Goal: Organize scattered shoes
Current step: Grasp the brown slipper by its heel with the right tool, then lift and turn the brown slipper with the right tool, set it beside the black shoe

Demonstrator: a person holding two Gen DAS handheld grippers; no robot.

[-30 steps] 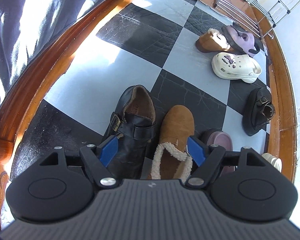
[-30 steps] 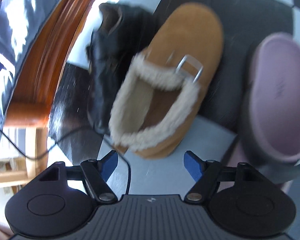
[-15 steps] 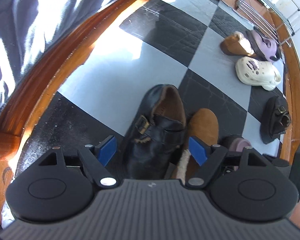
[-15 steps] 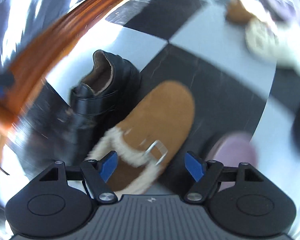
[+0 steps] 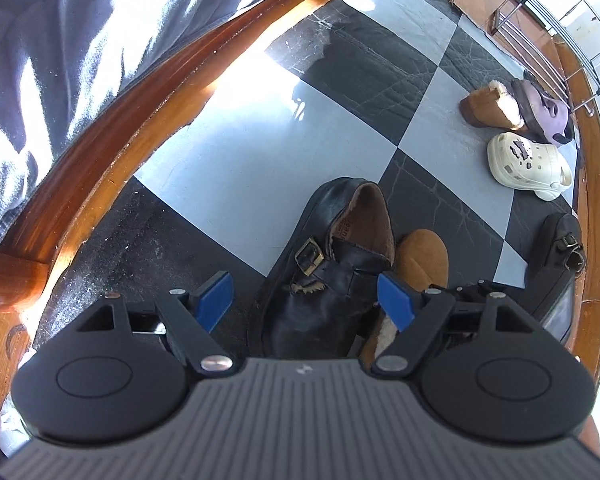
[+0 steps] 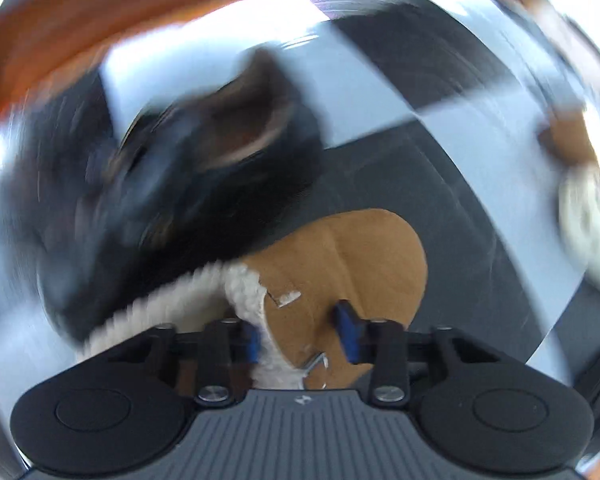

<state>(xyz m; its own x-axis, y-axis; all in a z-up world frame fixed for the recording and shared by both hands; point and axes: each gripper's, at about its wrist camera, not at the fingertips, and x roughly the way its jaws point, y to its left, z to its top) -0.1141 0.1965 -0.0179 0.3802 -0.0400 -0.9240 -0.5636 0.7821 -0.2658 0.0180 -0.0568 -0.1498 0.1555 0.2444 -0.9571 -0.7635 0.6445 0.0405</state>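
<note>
My left gripper (image 5: 306, 300) hung with its blue fingers (image 5: 214, 300) spread wide and holding nothing. Left of those fingers ran the curved wooden floor edge (image 5: 148, 108), with grey-blue cloth (image 5: 60, 40) beyond it. Between the fingers, below them on the black-and-grey checked floor (image 5: 260, 152), lay the black leather buckled clog (image 5: 332, 272), its heel opening pointing away from me. Just beside my right finger on that hand, touching the black clog, showed the toe of the tan suede fleece-lined clog (image 5: 422, 256).

Further right of those fingers, well apart from the near pair, lay a second tan fleece-lined clog (image 5: 488, 110) with a lilac foam clog (image 5: 544, 110) against it, a cream foam clog (image 5: 528, 164) just below them, and a second black buckled clog (image 5: 560, 248) near the floor's right edge. A wire shoe rack (image 5: 560, 20) stood beyond them; I could see no shoes on the part in view.

My right gripper (image 6: 300, 340) had its fingers (image 6: 348, 336) clenched on the tan suede clog's upper near its metal buckle, one finger in the fleece lining, one outside. The surroundings in that view were smeared with blur, the black clog a dark mass left of and beyond those fingers.

I judged the sorting as only partly along: one tan clog was in my grasp, its mate lay far off, and the black pair also lay apart, so pairing remained.
</note>
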